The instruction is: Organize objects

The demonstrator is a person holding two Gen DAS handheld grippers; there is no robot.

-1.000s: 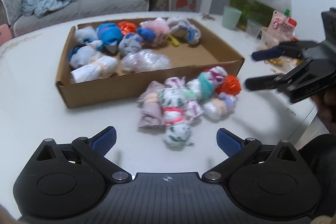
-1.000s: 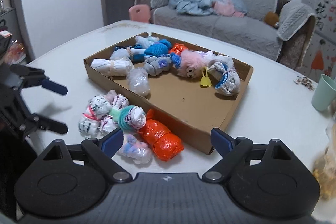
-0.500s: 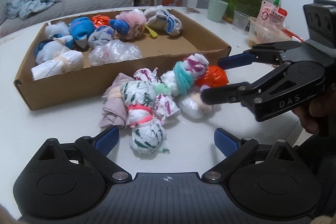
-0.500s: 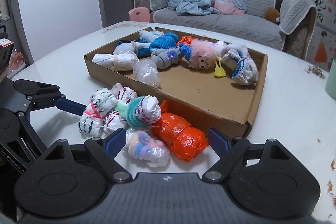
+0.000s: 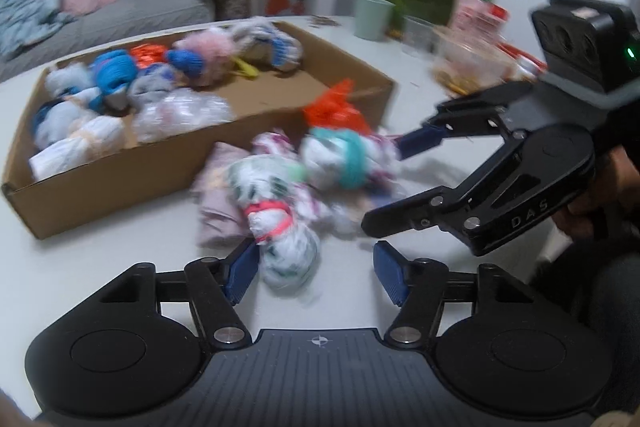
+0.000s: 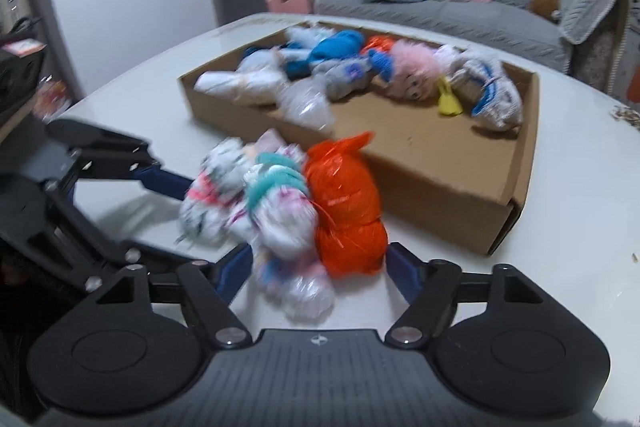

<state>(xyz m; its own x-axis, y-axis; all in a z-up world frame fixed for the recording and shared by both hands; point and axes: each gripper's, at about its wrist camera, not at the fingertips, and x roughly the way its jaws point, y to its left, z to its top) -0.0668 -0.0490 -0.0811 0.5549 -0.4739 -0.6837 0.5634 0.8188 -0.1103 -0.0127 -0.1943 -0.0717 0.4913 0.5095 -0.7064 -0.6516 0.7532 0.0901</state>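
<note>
White cloth bundles [image 5: 288, 251] lie piled on the table beside the cardboard box [image 5: 120, 183]. We are mid-pickup: left gripper [image 5: 316, 273] and right gripper [image 6: 318, 267] closing around bundles, pads not yet pressing. Next, we judge, lift into the box.

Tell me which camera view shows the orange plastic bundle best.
The right wrist view: there the orange plastic bundle lies close and nearly whole, beside the cardboard box wall, blurred though. The left wrist view shows only its upper part, behind the teal-banded bundle and blurred.
</note>
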